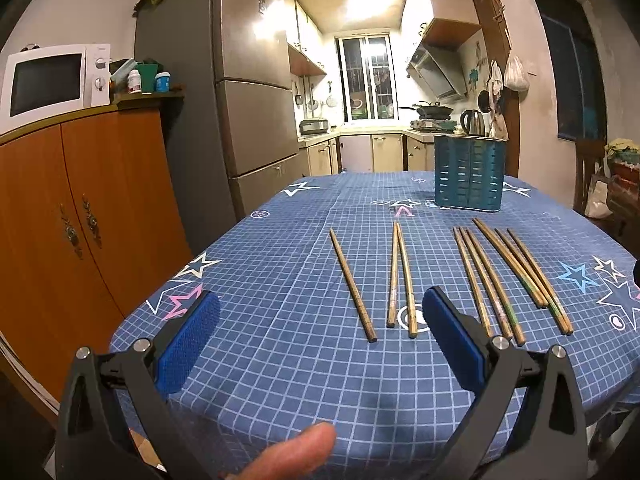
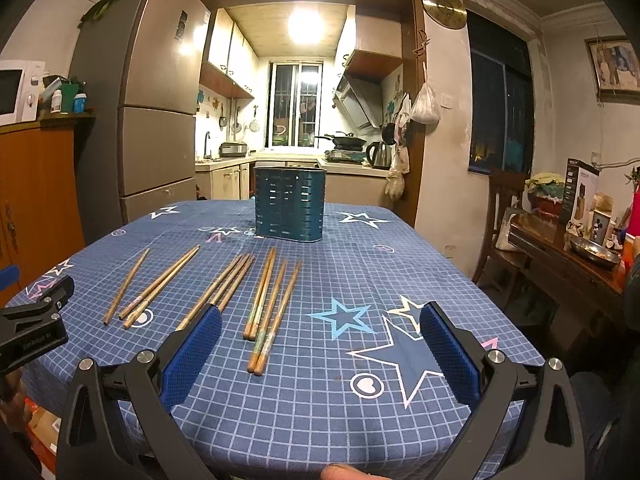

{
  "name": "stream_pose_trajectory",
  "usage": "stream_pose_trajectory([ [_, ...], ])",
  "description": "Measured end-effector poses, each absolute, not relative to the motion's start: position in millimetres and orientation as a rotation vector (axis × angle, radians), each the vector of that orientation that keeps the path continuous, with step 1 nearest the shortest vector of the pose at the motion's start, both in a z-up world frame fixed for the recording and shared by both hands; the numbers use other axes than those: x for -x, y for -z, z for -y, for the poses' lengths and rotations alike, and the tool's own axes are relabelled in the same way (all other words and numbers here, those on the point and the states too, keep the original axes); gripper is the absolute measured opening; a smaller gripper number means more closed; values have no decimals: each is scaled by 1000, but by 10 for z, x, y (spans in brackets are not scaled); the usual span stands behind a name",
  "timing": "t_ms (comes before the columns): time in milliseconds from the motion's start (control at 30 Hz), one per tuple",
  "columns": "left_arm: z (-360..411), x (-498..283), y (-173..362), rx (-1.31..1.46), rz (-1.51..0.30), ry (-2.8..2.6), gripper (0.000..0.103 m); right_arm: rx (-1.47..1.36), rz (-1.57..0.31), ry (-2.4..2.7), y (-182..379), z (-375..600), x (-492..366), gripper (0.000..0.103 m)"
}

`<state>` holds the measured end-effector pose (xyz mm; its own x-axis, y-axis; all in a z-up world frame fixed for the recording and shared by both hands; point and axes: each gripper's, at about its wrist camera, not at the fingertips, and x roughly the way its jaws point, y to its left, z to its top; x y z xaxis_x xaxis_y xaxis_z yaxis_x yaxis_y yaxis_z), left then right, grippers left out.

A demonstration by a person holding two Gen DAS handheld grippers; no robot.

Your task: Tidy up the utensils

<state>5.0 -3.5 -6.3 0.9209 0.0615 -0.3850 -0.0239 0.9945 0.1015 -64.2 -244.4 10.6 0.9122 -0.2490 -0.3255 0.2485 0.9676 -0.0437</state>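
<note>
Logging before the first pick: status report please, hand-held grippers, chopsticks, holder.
Left hand-held gripper open, empty. Right hand-held gripper open, empty. Nine wooden chopsticks flat on blue checked tablecloth. Teal slotted metal holder upright beyond them, path unobstructed.

Wooden chopsticks [image 1: 352, 284], checked cloth tablecloth [image 1: 280, 360]

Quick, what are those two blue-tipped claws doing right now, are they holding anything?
Left gripper: open, holding nothing, above the tablecloth near the chopsticks.
Right gripper: open, holding nothing.
</note>
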Motion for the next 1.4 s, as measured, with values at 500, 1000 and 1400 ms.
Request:
stream_pose_trajectory([
  [500,-1,-79,73,-100,-407,-48,98,-2,-347,256,-113,2481,655,99],
  [1000,-31,-92,65,-105,-408,-47,98,1,-358,256,-106,2464,626,99],
  [1400,-40,-109,70,-114,-410,-50,98,-3,-359,254,-78,2462,616,99],
])
